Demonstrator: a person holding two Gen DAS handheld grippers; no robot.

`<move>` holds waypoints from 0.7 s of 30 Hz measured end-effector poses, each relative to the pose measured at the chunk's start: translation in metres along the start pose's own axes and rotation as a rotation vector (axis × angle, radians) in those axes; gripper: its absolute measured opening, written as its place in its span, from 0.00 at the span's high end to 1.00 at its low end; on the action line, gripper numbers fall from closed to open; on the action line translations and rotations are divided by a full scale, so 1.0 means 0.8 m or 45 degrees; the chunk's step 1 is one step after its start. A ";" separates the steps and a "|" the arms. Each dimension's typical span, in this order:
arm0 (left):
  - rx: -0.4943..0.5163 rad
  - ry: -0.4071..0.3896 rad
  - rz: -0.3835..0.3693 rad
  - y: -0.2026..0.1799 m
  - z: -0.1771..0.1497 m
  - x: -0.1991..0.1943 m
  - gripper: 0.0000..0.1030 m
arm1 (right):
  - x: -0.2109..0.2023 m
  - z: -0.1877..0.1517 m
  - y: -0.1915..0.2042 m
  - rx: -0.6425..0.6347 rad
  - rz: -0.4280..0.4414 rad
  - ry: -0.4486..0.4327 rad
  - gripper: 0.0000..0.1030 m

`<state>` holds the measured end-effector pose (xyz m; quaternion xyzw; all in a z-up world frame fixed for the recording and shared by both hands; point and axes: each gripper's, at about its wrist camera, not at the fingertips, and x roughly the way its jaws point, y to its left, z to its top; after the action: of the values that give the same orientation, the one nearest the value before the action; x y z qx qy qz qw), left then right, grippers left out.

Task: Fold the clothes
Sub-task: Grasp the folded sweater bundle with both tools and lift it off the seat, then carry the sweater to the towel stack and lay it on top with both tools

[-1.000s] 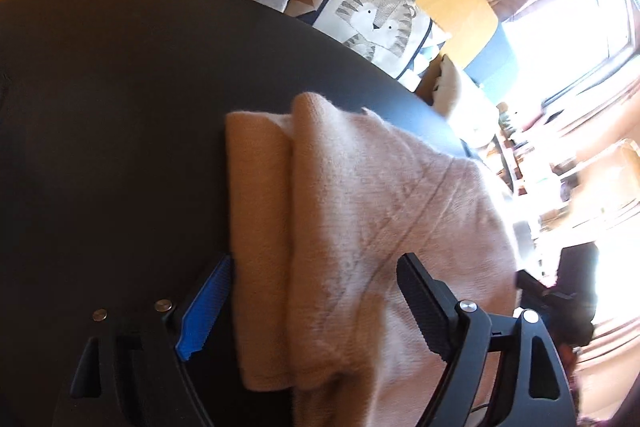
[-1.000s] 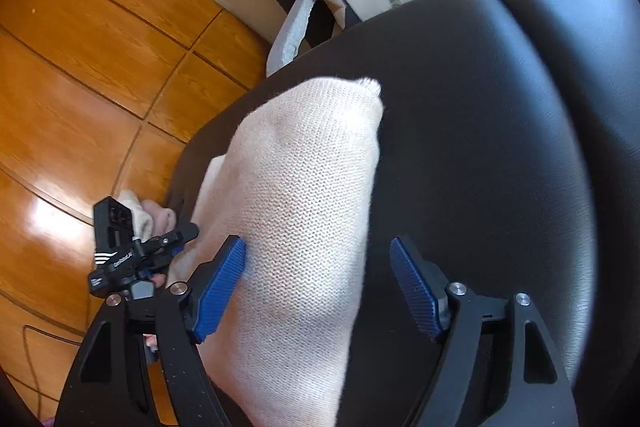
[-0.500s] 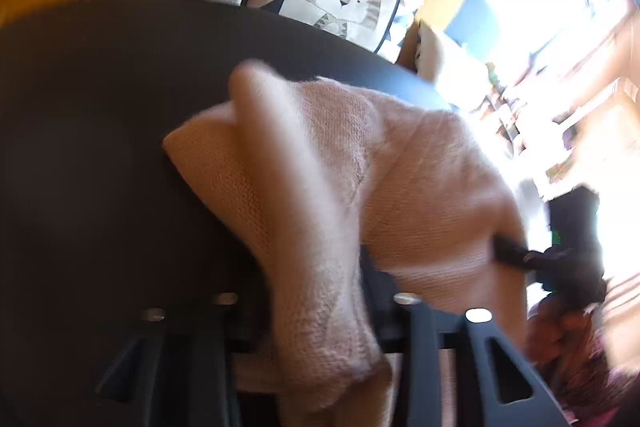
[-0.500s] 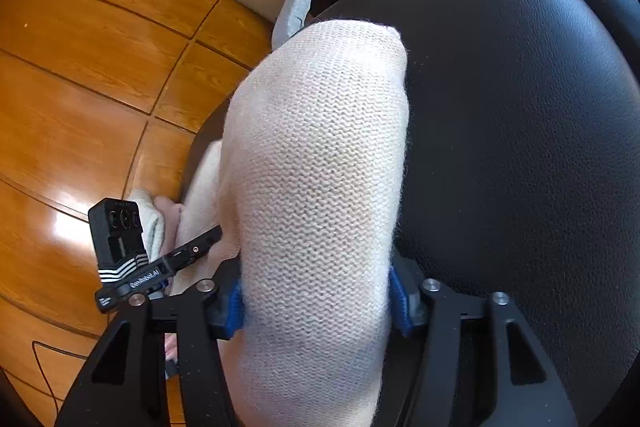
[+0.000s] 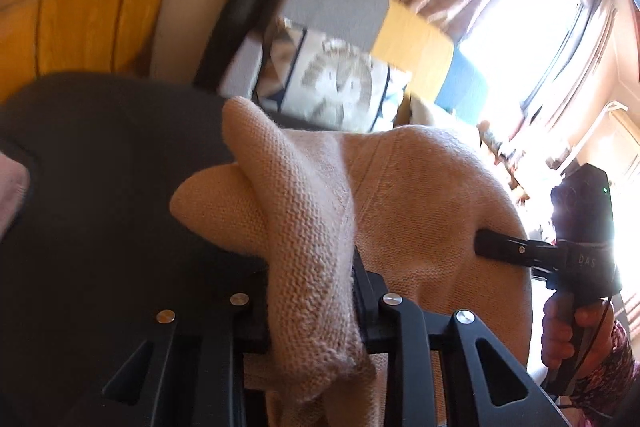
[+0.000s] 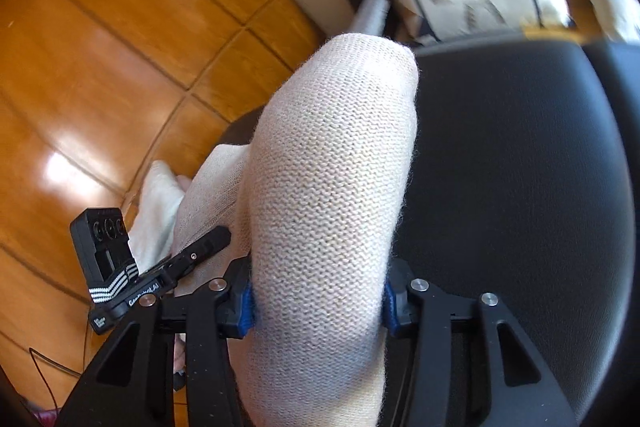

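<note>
Left hand-held gripper [image 5: 312,303]: jaws have just been closing and now pinch a bunched fold of the pink knit sweater [image 5: 400,211]. The fold stands up between the two black fingers [image 5: 400,311] and spills over below them.

Right hand-held gripper [image 6: 318,301]: jaws also just closing, now clamped on a thick roll of the same sweater [image 6: 332,179]. Blue pads [image 6: 245,307] press into the knit on both sides. The roll sticks out ahead of the fingers, its rounded end raised clear of the seat.

Sweater sits over the black seat [image 6: 520,167], pinched at two places, with the stretch between the grips bulging up in a hump. In the left view the right gripper's finger tip pokes into the far side of that hump, with the person's hand [image 5: 568,331] wrapped round its handle. In the right view the left gripper shows at lower left, beside the sweater's trailing edge.

Seat surface [image 5: 100,187] is dark and otherwise bare in the left view, except for a pink cloth edge [image 5: 12,187] at far left. Behind the seat: a tiger-print cushion [image 5: 340,83], blurred. Wood floor [image 6: 100,67] to the left of the seat in the right view. Bright window [image 5: 540,7] with curtains at upper right of the left view.
</note>
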<state>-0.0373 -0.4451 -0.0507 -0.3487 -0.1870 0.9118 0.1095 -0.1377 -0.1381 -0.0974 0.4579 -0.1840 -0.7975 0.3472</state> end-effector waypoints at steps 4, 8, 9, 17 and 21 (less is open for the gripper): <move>-0.016 -0.176 0.089 0.008 0.033 -0.058 0.73 | 0.011 0.033 0.064 -0.122 0.093 0.038 0.52; -0.072 -0.342 0.246 0.053 0.056 -0.140 0.73 | 0.062 0.068 0.156 -0.251 0.232 0.116 0.52; -0.102 -0.379 0.285 0.069 0.062 -0.161 0.73 | 0.079 0.077 0.182 -0.286 0.265 0.140 0.52; -0.346 -0.607 0.580 0.212 0.089 -0.284 0.72 | 0.252 0.129 0.384 -0.527 0.493 0.322 0.52; -0.445 -0.641 0.752 0.284 0.082 -0.294 0.71 | 0.348 0.127 0.447 -0.637 0.558 0.398 0.51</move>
<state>0.0749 -0.7462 0.0395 -0.1669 -0.2516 0.9154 -0.2663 -0.1818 -0.5891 0.0058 0.4248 -0.0218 -0.6450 0.6348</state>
